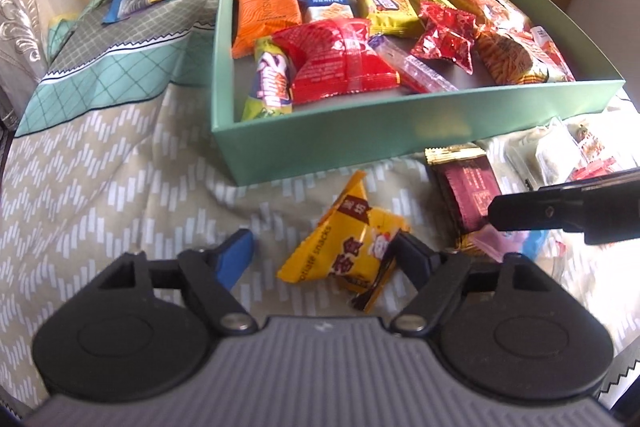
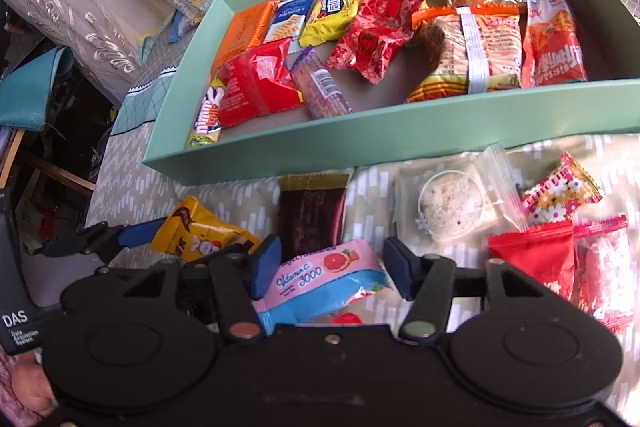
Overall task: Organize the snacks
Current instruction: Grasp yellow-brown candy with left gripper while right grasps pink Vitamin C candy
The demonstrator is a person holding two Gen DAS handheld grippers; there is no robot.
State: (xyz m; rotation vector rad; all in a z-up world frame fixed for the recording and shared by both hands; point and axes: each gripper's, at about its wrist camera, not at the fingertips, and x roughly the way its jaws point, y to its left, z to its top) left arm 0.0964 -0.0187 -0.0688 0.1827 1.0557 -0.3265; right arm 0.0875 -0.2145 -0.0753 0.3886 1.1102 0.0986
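Your left gripper (image 1: 320, 247) straddles the yellow pack (image 1: 344, 251) on the bedspread (image 1: 120, 187), just short of the green box's (image 1: 360, 147) near wall. The right pad touches the pack's crinkled edge, but the blue left finger (image 1: 234, 257) stands clear of it with bare cloth between, so the jaws are not clamped. The pack's near end is tucked behind the gripper body and its print is partly folded away.

Your right gripper (image 2: 328, 267) brackets the pink pack (image 2: 324, 279). The left pad sits against its corner; the right pad is just off it, so this reads as released too. The pack's near end runs under the gripper body, and a red item beneath it is too hidden to name.

Only the right view shows the clear bag (image 2: 452, 207) with a pale round snack, the flowered candy (image 2: 560, 195), the red pack (image 2: 532, 259) and a pink-wrapped one cut by the right edge. In the left view these are a bright blur. The brown pack (image 1: 468, 195) lies at the box wall between the two grippers in both views. The box is filled with snacks; its far right corner is cut off in the left view. More packs lie past the box's far left corner, cropped by the frame.
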